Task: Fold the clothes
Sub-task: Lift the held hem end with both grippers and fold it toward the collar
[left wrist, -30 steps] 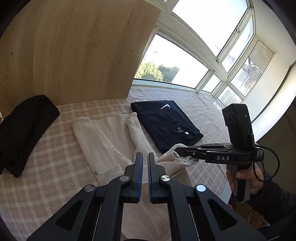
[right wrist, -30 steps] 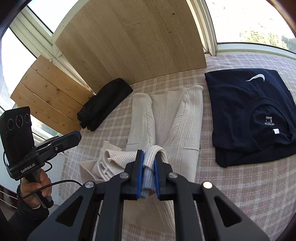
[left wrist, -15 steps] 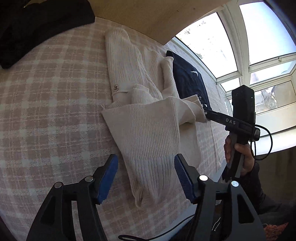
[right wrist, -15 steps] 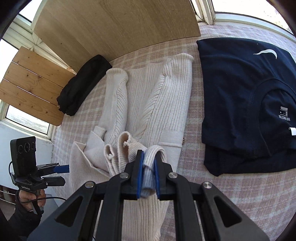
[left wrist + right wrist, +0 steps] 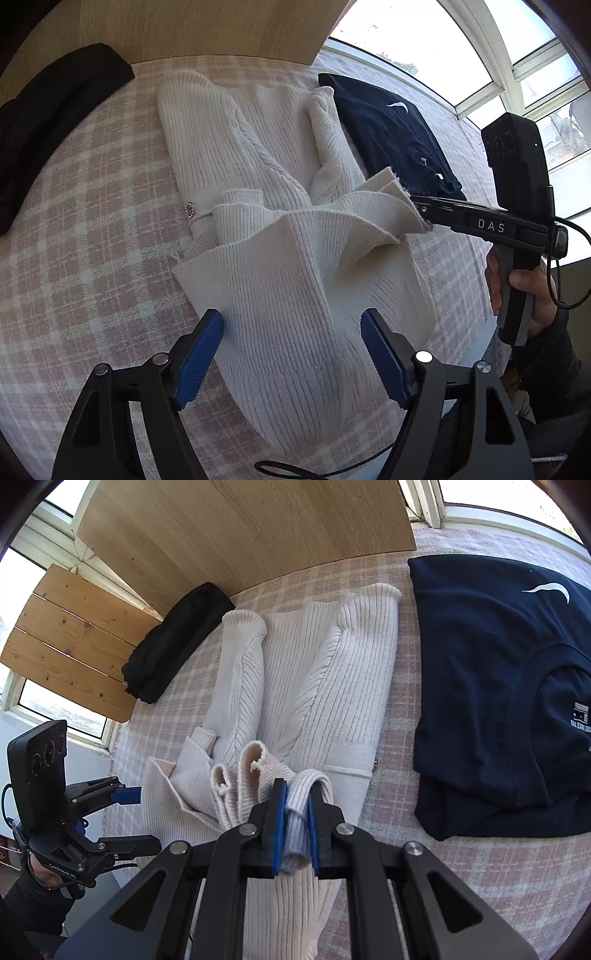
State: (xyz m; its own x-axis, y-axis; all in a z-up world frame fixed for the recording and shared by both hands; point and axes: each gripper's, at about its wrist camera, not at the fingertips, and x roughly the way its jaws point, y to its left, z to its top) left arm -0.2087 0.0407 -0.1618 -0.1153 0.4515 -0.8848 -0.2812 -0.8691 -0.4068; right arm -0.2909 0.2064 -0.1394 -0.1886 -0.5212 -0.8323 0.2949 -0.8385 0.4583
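Folding the cream sweater seems roughly half done: right gripper clamps its bunched hem, left gripper just opened, nothing pinched

Cream ribbed sweater: knit, partly folded, lying lengthwise on the pink checked bedcover. Both sleeves laid inward along the body; a small round metal button shows at one side edge. Near hem bunched and lifted into loose folds, one gathered fold raised off the cover.

Navy T-shirt: folded flat, white swoosh logo and printed neck label facing up, lying just beside the sweater, on the window side.

Black garment: folded into a long bundle, lying at the foot of the wooden board, apart from the sweater.
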